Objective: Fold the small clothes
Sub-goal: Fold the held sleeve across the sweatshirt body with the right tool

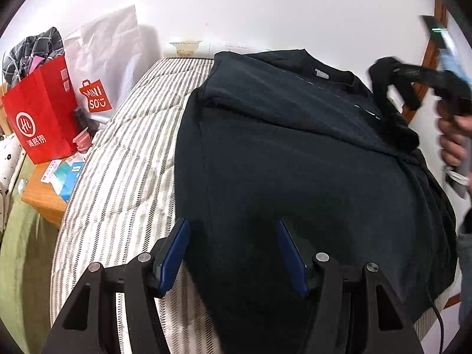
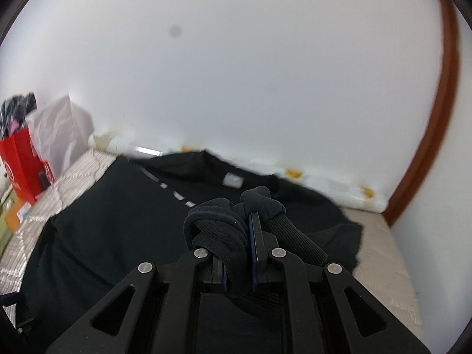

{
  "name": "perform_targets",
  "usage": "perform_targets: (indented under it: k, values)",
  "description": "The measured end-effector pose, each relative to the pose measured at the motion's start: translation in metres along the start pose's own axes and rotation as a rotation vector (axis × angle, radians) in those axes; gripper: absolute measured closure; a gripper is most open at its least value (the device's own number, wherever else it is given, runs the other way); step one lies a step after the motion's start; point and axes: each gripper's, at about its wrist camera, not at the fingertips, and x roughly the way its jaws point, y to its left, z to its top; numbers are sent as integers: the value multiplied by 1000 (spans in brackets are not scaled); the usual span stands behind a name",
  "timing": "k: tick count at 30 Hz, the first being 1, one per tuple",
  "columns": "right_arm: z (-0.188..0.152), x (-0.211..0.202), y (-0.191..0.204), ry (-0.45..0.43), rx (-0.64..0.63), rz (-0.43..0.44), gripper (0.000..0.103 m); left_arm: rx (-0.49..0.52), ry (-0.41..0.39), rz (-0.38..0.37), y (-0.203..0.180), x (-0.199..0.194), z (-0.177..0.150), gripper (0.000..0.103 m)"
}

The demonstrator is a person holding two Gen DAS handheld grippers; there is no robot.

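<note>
there, sleeve cuff (image 2: 236,230) between right gripper (image 2: 239,236) pads

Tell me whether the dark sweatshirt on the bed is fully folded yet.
Partly folded. The dark sweatshirt has one side turned in over its body, while the right gripper holds the other sleeve's cuff lifted above it.

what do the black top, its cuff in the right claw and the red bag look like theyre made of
Black top: soft matte knit, probably cotton jersey or fleece; it drapes and creases without shine.
Cuff: ribbed stretch knit, fine parallel ridges showing where the right claw pinches it.
Red bag: likely stiff coated paper; sharp flat folds, printed white logo.
</note>
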Motion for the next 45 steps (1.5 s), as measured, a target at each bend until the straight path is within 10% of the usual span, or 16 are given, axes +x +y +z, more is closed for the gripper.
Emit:
perform_targets:
  k: [7,11,20,27,38,45]
  values:
    - [-16,51,4,139,98,15,86,-3,-1,42,14,-2,-1,44]
    - [-30,62,7,228,32,18,38,-22,-13,19,14,-4,0,44]
    - [-79,18,-12,278,-67,57,26,18,-1,13,-5,2,-10,44]
    - [-93,-33,-36,194,-121,-4,25,25,-15,-1,-15,-13,-6,44]
    - [-109,-69,-133,180,130,48,26,107,-42,-84,-98,-18,63,44]
    - [-131,-76,-166,191,128,14,57,227,-44,-129,-184,5,93,44]
